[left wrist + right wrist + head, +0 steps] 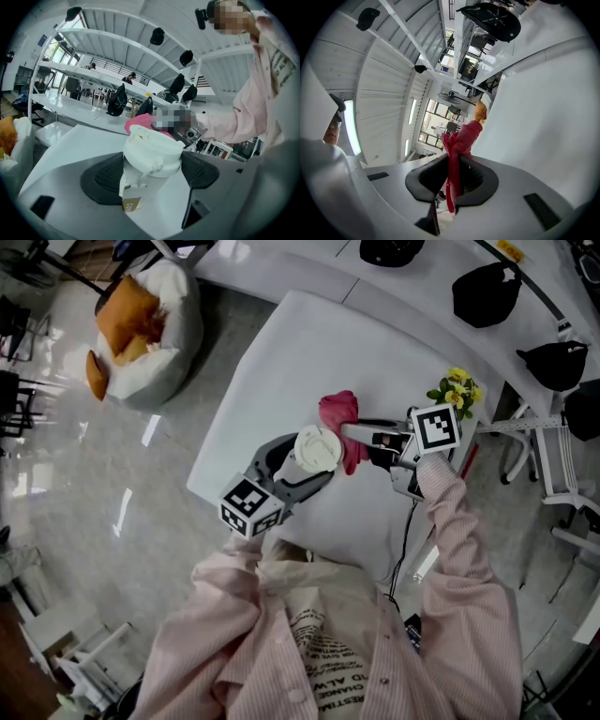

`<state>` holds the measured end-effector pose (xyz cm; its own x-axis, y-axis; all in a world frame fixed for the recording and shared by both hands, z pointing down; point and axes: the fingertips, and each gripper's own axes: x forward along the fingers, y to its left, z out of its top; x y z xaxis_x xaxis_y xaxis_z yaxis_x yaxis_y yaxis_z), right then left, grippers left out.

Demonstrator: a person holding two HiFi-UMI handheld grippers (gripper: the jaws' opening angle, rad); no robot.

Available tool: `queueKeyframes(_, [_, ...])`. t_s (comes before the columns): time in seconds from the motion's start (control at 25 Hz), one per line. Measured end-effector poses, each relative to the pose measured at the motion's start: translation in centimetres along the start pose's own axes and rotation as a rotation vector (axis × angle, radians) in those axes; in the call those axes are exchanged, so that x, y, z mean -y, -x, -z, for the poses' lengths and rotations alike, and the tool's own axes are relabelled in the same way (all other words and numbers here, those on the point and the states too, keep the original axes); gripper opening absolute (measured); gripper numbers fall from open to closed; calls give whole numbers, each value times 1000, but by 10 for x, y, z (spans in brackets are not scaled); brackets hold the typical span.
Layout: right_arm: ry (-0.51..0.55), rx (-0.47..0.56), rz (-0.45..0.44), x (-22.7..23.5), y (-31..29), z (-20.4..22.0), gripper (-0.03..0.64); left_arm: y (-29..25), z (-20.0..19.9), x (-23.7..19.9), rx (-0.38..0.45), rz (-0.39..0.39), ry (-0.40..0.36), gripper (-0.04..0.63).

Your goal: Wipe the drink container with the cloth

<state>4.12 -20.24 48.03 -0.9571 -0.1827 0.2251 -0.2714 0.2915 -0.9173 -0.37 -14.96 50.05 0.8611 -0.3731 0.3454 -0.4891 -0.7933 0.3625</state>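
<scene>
A white lidded drink cup [318, 447] is held above the white table [281, 381], with my left gripper [305, 465] shut on it. In the left gripper view the cup [150, 164] sits tilted between the two black pads, lid uppermost. A pink-red cloth [341, 418] is bunched just right of the cup, touching its side, and my right gripper [361, 439] is shut on it. In the right gripper view the cloth [457, 159] hangs pinched between the jaws. Behind the cup, the left gripper view shows the cloth [140, 121].
A small pot of yellow flowers [457, 390] stands at the table's right edge. A white beanbag with orange cushions [150, 324] lies on the floor at the left. Black caps [487, 292] rest on the long white bench behind.
</scene>
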Motion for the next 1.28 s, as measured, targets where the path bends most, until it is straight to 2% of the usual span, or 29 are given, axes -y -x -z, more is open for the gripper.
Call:
queueKeyframes(0.28, [-31,-47,-27,3,-4,1,44,1,0,1,-15,7,-7,377])
queueKeyframes(0.6, [-96,-93,-107,9,-10,-1,44,-1,1,1,-47,9,-11,377])
queueKeyframes(1.28, [-180,-133,-158,35,-26,8,44,-1,0,2,-66,2,-13,377])
